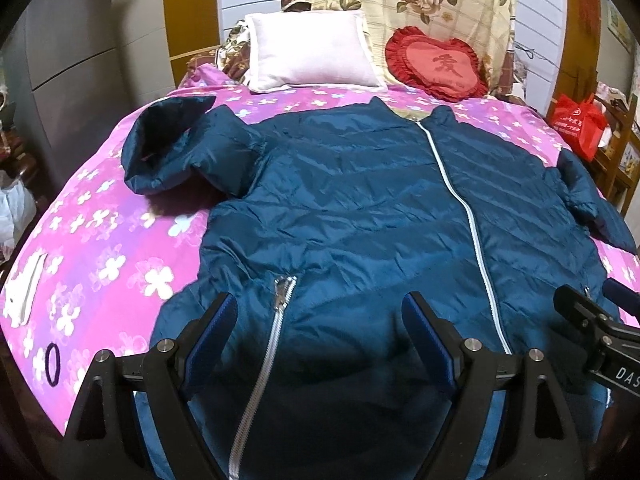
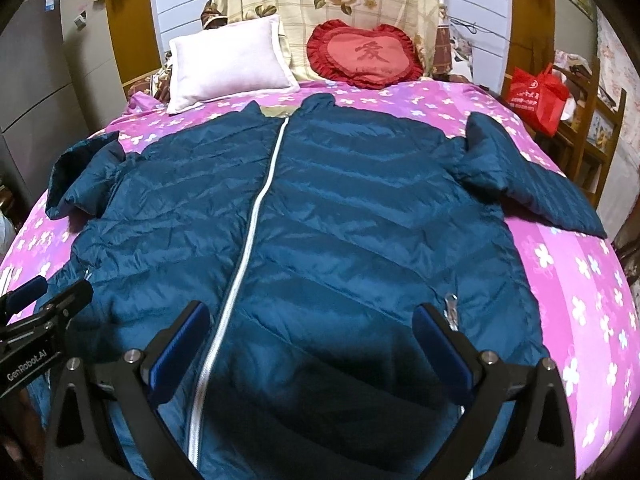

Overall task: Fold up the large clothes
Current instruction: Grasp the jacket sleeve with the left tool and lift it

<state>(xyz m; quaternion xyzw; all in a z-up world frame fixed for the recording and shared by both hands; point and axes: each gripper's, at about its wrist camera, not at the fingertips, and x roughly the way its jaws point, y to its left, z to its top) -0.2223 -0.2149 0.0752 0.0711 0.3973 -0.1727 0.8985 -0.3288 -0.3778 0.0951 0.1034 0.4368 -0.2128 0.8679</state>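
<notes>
1. Down jacket is lying front-up, zipped and spread flat on the bed, sleeves out, likely readying it for folding.
2. Left gripper and right gripper are hovering spread wide above its hem, holding nothing.

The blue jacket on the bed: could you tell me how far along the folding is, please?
Done: the blue jacket lies flat, front up, zipped. In hand: the left gripper and right gripper hover open over its hem, holding nothing. Left: every fold; the left sleeve and right sleeve are both spread outward.
</notes>
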